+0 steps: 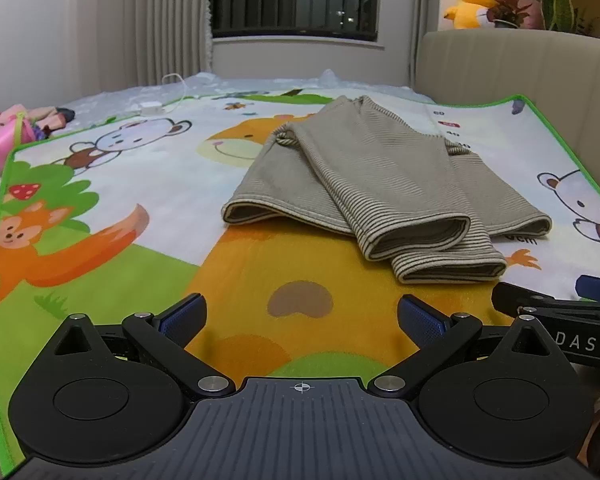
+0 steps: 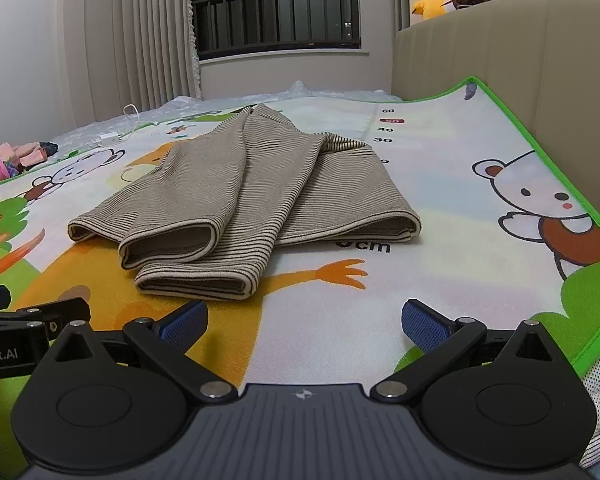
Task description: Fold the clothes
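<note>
A tan striped garment (image 1: 364,184) lies on the cartoon play mat (image 1: 100,184), with both sleeves folded across its body toward me. It also shows in the right wrist view (image 2: 244,196) on the mat (image 2: 480,208). My left gripper (image 1: 302,316) is open and empty, low over the mat, short of the garment's near edge. My right gripper (image 2: 304,320) is open and empty, also short of the sleeve cuffs. Each gripper shows at the edge of the other's view: the right one (image 1: 556,308) and the left one (image 2: 24,320).
A beige headboard (image 1: 520,68) rises behind the mat on the right, with a yellow plush toy (image 1: 470,4) and plants on top. A white charger and cable (image 1: 156,106) lie at the far side. Pink clothes and toys (image 1: 8,136) sit at far left.
</note>
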